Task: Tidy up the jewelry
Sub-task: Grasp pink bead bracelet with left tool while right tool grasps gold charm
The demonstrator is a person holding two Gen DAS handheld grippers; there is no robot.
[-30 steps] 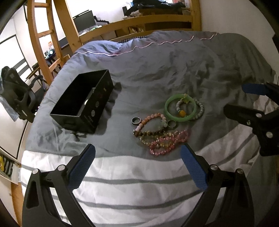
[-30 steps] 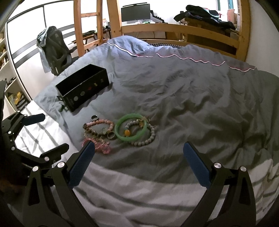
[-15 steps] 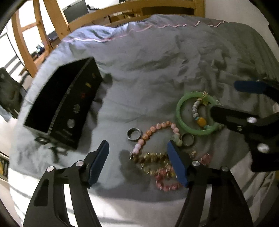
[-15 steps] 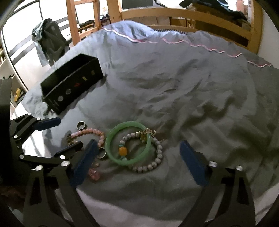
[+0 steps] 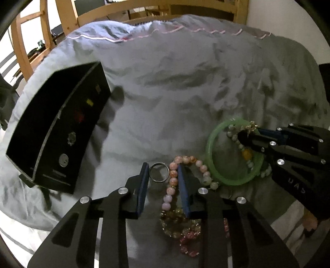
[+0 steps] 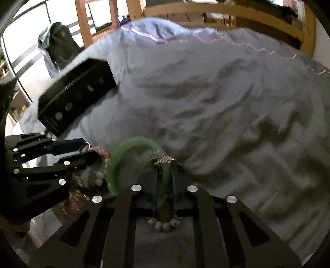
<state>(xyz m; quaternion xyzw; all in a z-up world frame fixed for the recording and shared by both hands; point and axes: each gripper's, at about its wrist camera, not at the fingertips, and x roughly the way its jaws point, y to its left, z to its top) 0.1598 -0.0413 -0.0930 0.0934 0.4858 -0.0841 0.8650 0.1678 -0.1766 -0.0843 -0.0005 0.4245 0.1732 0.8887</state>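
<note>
A black jewelry box (image 5: 55, 127) stands open on the grey duvet at the left; it also shows in the right wrist view (image 6: 76, 99). My left gripper (image 5: 163, 171) is low over the duvet, its blue pads closing around a silver ring (image 5: 158, 172) and part of a pink bead bracelet (image 5: 175, 179). My right gripper (image 6: 164, 171) is shut on the rim of a green bangle (image 6: 132, 144), together with a grey bead bracelet (image 6: 163, 224) and its gold charm. The bangle (image 5: 214, 169) and the right gripper (image 5: 247, 136) show at the right of the left wrist view.
More bead bracelets, gold and dark pink (image 5: 185, 233), lie bunched under the left gripper. A wooden bed frame (image 5: 144, 10) runs behind the duvet. A chair with clothes (image 6: 55, 49) stands at the left of the bed.
Both grippers have dropped down onto the jewelry and narrowed. The left has closed in around the ring and pink beads; the right has shut on the green bangle's rim.
</note>
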